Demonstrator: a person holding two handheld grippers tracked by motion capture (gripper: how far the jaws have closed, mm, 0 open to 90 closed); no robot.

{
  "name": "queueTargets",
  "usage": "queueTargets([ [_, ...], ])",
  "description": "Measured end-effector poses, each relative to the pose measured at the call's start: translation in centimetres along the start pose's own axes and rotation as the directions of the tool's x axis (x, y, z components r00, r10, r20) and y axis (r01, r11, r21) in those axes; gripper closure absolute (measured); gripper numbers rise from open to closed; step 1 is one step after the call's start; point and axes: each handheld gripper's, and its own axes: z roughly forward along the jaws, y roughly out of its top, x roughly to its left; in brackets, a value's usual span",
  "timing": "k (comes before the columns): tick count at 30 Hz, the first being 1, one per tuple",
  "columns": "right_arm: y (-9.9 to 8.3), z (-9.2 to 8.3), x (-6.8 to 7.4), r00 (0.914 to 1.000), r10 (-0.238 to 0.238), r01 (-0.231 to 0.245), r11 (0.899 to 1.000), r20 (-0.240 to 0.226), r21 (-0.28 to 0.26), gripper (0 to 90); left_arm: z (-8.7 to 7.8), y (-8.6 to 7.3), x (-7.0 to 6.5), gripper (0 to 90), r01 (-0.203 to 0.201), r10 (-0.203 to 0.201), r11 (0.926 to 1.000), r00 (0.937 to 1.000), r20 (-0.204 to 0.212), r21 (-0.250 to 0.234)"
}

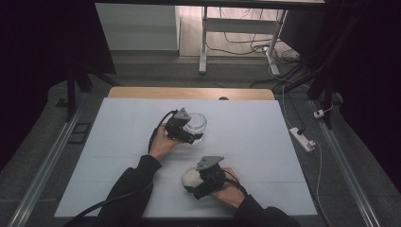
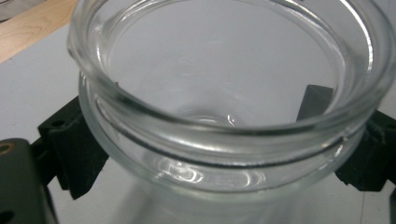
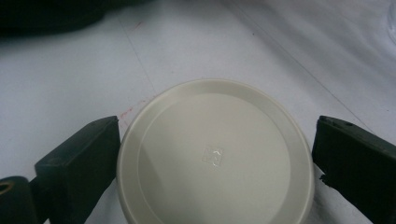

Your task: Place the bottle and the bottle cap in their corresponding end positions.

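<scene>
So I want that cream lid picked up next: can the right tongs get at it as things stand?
Probably yes. The right tongs already straddle the cream lid, one jaw at each side of its rim, with nothing between them. The lid lies flat on the white mat, apart from the glass jar.

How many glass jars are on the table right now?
1. The glass jar stands open near the middle of the white table, between the fingers of the left gripper. Its cream lid lies apart, at the right gripper.
</scene>
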Motion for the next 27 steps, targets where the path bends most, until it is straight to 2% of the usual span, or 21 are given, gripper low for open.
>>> queueTargets([
  [2,0.0,0.0,0.0,1.0,0.0,0.0,1.0,-0.002,-0.003,1.2,0.1,0.2,0.0,4.1,0.017,-0.017,0.9998,0.9998,0.008,0.006],
  [7,0.1,-0.1,0.2,1.0,-0.007,0.007,1.0,0.0,-0.009,1.0,-0.1,0.1,0.1,0.0,0.03,-0.03,0.9993,0.9994,0.017,0.021],
  [11,0.3,-0.5,0.3,0.9999,-0.014,0.014,1.0,0.008,-0.028,1.0,-0.4,-0.2,0.3,0.0,0.052,-0.053,0.9982,0.9977,0.043,0.032],
  [20,0.6,-1.2,0.1,0.9998,-0.004,0.004,0.999,0.018,-0.053,1.0,-1.3,-1.0,0.0,0.0,0.074,-0.077,0.9953,0.9958,0.049,0.062],
  [27,0.7,-1.8,-0.1,0.9997,0.01,-0.008,0.998,0.022,-0.066,1.0,-2.3,-1.6,-0.4,0.0,0.084,-0.087,0.9943,0.9946,0.056,0.066],
])
